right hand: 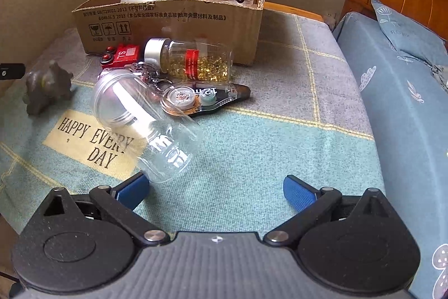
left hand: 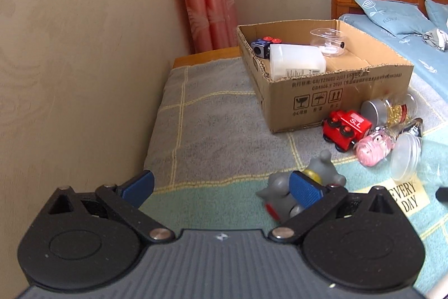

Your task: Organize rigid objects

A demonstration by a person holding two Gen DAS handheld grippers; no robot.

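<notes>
Three items already lie inside the cardboard box (left hand: 330,80) at the far side of the checked blanket (left hand: 212,114): a white container (left hand: 296,60) on its side, a small clear tub (left hand: 329,41) and a blue toy car (left hand: 261,46) tucked in the far left corner. That looks like roughly a third of the job done.

Six or so pieces remain loose on the blanket, just near of the box: a red toy train (left hand: 345,129), a capsule bottle (right hand: 193,60) with a silver cap, a pink pig charm (left hand: 373,149) on a keyring, a correction tape dispenser (right hand: 207,100), an empty clear jar (right hand: 148,125) lying on its side, and a grey elephant toy (left hand: 305,181) off to the left of the cluster.

The left gripper (left hand: 221,187) is spread wide and holds nothing; the elephant sits right against its right finger, though whether they touch is hard to judge through the fisheye. The right gripper (right hand: 215,189) is likewise wide and empty, with the clear jar's base near its left finger, so jar and elephant seem the likeliest next picks.
</notes>
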